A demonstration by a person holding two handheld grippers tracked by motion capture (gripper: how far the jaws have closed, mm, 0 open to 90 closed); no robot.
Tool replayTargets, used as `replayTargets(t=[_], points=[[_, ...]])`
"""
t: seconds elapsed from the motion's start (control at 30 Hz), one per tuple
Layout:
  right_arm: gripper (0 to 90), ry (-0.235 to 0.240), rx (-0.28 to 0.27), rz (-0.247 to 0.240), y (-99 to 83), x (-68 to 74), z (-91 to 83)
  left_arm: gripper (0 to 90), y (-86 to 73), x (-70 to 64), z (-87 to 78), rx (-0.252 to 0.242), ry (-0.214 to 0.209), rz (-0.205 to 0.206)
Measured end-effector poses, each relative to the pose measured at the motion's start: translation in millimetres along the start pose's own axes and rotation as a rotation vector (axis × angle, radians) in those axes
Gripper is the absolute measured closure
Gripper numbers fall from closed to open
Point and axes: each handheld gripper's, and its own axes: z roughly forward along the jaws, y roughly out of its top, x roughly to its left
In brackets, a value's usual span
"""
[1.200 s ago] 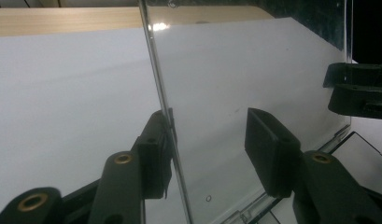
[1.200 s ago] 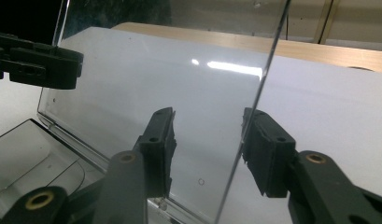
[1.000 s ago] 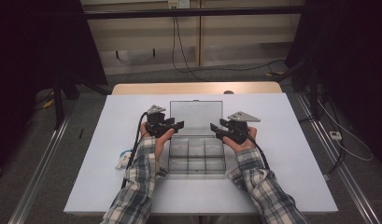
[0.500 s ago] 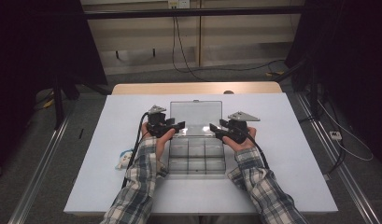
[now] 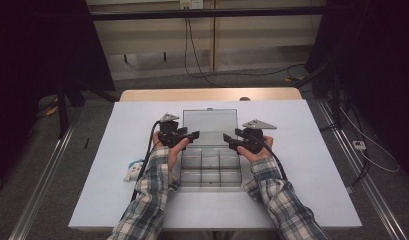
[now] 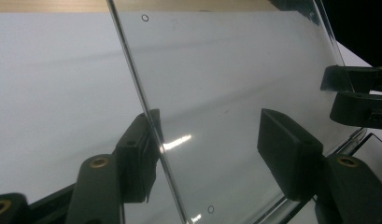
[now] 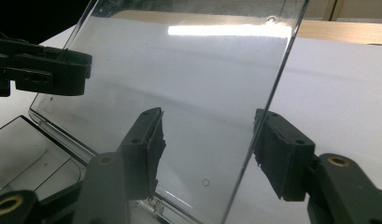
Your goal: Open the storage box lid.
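A clear plastic compartment box (image 5: 210,170) lies in the middle of the white table, its clear lid (image 5: 210,121) raised at the far side. My left gripper (image 5: 192,135) is at the lid's left edge and my right gripper (image 5: 229,139) at its right edge. In the left gripper view the lid (image 6: 235,70) stands between the wide-apart jaws of the left gripper (image 6: 209,140), its edge close by the left pad (image 6: 142,144). In the right gripper view the right gripper (image 7: 207,140) is open astride the lid's (image 7: 179,70) edge.
A small blue and white object (image 5: 133,169) lies on the table (image 5: 312,165) left of the box, beside the left sleeve. A wooden strip (image 5: 207,94) runs along the table's far edge. Cables trail from both grippers.
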Motion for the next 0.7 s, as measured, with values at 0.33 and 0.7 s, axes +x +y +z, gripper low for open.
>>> replayTargets(t=[0.33,0.7], points=[[40.2,0.002,0.014,0.011,-1.7,-0.3,1.5,37.0,-1.8,1.1,3.2,0.007,-0.002,-0.013],[38.2,0.012,0.026,0.033,-3.4,-0.8,3.3,35.2,-3.2,1.7,4.7,0.018,-0.001,-0.019]])
